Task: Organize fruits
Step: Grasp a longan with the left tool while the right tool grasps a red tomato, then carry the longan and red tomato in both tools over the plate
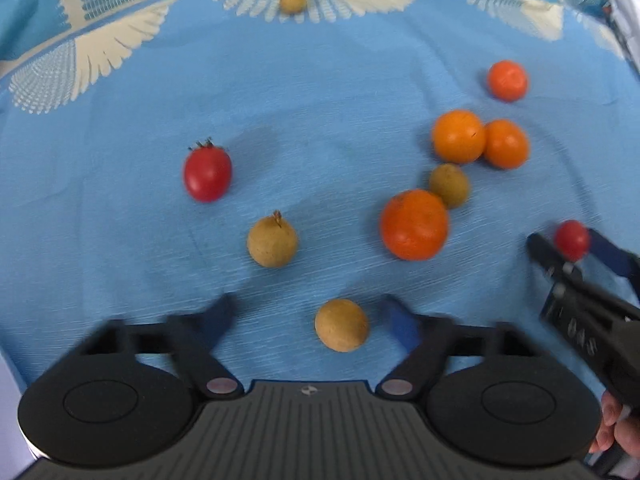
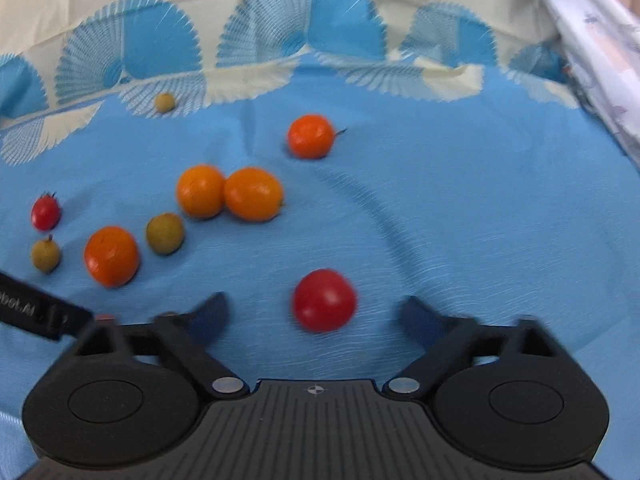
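Fruits lie loose on a blue cloth [image 1: 320, 120]. My left gripper [image 1: 310, 318] is open, with a tan longan [image 1: 341, 325] between its fingers, touching neither. My right gripper [image 2: 316, 316] is open around a red cherry tomato [image 2: 324, 300], untouched; it also shows in the left wrist view [image 1: 572, 240] between the right gripper's [image 1: 568, 246] fingers. Several oranges [image 1: 414, 224] [image 1: 458, 136] [image 1: 506, 144] [image 1: 507, 80] cluster at right. Another tomato [image 1: 207, 174] and longans [image 1: 272, 242] [image 1: 449, 185] [image 1: 293, 1] lie around.
The cloth has a cream and blue fan-pattern border [image 2: 280, 20] at the far side. A white patterned surface [image 2: 600, 40] rises at the far right. The left gripper's body [image 2: 36, 312] enters the right wrist view at the left edge.
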A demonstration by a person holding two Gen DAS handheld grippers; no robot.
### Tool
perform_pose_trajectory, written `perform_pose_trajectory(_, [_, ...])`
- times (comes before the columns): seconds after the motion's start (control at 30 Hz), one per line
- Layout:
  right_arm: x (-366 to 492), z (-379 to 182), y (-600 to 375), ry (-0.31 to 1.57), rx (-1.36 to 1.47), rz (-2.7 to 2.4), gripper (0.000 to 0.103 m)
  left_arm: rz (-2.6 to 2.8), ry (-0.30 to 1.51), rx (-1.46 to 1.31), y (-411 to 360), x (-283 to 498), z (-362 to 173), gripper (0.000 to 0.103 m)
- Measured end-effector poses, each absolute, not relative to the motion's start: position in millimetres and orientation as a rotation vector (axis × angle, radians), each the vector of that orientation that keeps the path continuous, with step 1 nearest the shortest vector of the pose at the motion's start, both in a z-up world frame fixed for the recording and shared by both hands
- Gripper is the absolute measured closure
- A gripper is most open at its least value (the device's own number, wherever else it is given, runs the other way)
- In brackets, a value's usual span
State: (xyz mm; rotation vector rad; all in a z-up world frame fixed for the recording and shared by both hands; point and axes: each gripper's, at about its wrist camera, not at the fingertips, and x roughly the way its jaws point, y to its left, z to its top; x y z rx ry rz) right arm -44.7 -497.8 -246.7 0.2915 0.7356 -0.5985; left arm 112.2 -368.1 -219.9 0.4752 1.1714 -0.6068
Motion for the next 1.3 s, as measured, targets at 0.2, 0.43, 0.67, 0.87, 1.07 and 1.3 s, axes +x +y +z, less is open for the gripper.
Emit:
perform_pose_trajectory(0.2, [-56, -238, -504, 0.729, 0.295, -0.679, 0.071, -0.645, 1.223, 0.373, -346, 116, -204, 0.074])
perform_pose_trajectory(0.43, [-80, -223, -503, 0.701, 0.397, -0.705, 0.071, -0.633, 1.221, 0.357, -326, 106, -185, 0.073])
perform_pose_trajectory(0.67, [-107, -174, -448, 0.631, 0.394, -0.6, 0.071, -0.583, 1.168, 0.363, -264, 67, -128, 0.073])
perform_pose_trajectory(0.87, [-127, -134, -361, 0.616, 0.353, -0.423, 0.071, -0.475, 1.126, 0.337, -171, 34, -81, 0.073])
perform_pose_trajectory(1.07, [-136, -104, -265, 0.625, 0.298, -0.25, 0.071, -0.381, 1.087, 0.262, -79, 10, -49, 0.073])
perform_pose_trajectory(1.3, [-146, -75, -187, 0.609, 0.2, -0.161, 0.071, -0.356, 1.029, 0.16, -8, -13, -27, 0.073])
